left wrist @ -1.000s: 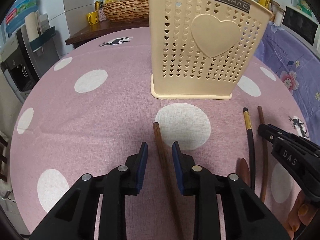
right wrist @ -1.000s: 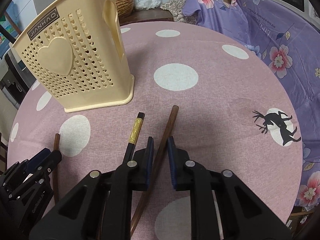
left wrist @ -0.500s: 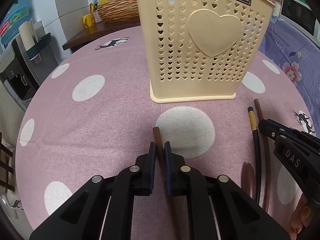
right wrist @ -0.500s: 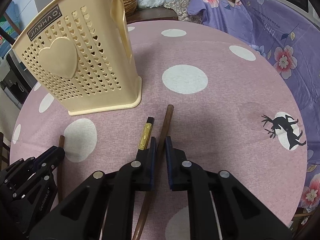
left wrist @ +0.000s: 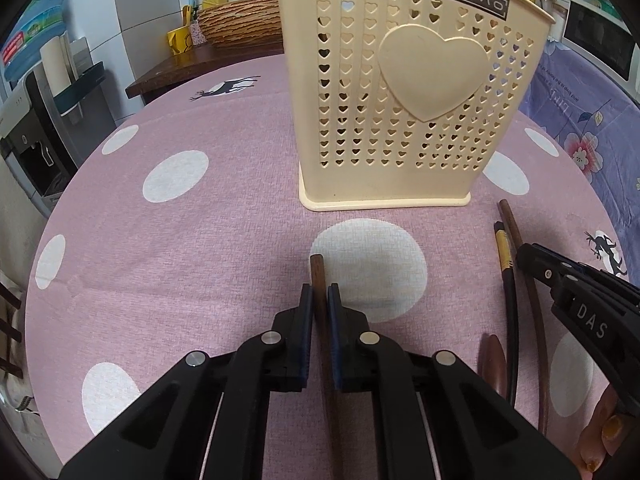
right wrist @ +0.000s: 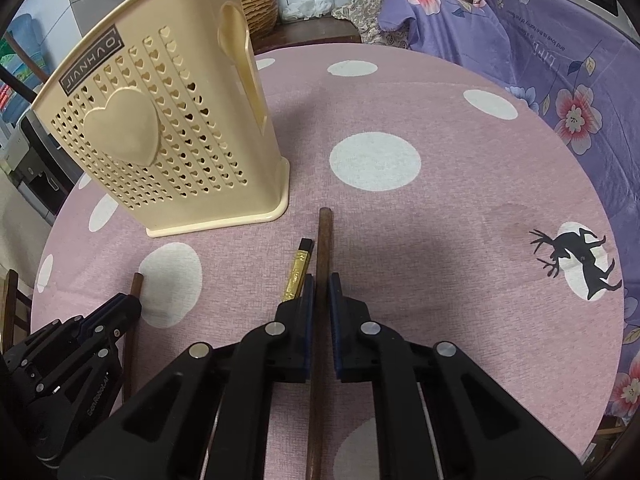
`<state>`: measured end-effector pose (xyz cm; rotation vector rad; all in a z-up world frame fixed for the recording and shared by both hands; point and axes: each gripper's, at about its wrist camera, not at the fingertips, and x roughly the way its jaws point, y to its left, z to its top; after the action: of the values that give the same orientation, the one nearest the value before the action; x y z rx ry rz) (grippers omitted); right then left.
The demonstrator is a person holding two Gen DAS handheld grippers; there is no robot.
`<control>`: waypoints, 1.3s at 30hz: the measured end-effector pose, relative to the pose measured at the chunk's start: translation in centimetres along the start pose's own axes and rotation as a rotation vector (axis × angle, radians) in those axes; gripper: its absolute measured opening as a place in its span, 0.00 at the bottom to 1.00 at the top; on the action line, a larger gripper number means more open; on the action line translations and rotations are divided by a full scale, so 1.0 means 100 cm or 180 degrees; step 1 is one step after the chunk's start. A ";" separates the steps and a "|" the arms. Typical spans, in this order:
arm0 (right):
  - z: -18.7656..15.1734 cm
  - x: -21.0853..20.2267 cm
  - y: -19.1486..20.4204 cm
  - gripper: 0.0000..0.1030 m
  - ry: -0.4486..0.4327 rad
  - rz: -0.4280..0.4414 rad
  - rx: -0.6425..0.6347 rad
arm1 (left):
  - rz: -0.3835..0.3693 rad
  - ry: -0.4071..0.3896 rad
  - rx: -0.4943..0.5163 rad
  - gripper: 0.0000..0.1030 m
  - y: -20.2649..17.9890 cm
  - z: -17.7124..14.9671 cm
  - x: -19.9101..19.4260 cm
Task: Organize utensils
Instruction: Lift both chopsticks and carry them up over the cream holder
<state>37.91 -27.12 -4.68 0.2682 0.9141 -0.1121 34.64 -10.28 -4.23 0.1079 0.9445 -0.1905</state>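
Note:
A cream plastic utensil holder [left wrist: 404, 92] [right wrist: 168, 136] with heart-shaped holes stands upright on the pink dotted tablecloth. My left gripper [left wrist: 320, 294] is shut on a brown wooden utensil handle [left wrist: 318, 272], whose end pokes out past the pads. My right gripper [right wrist: 319, 282] is shut on a second brown wooden handle [right wrist: 323, 240] that reaches toward the holder. A black utensil with a gold band [right wrist: 298, 272] [left wrist: 505, 256] lies on the cloth just left of the right gripper. The left gripper's body [right wrist: 68, 364] shows at the right wrist view's lower left.
The round table's cloth [right wrist: 460, 240] has white dots and black deer prints. A purple floral cover [right wrist: 560, 60] lies beyond the right edge. A wooden side table with a woven basket [left wrist: 240, 20] stands behind, and a water dispenser [left wrist: 36, 120] at the left.
Both grippers closed from slightly open onto their wooden handles. The holder looms a little larger in both views.

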 end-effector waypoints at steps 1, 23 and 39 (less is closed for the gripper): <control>0.001 -0.001 -0.001 0.08 -0.0010 0.0013 0.0012 | -0.0014 0.0000 -0.0010 0.08 0.001 0.000 0.000; 0.037 -0.127 -0.007 0.07 -0.0842 0.0587 -0.0130 | -0.0364 -0.0916 -0.0310 0.08 0.028 0.039 -0.106; 0.055 -0.202 0.003 0.07 -0.1146 0.0701 -0.0448 | -0.0435 -0.1332 -0.0343 0.08 0.044 0.061 -0.160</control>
<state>29.94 -28.69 14.58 0.2076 0.5276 0.1054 31.27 -5.19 12.41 -0.0945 0.5430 -0.2758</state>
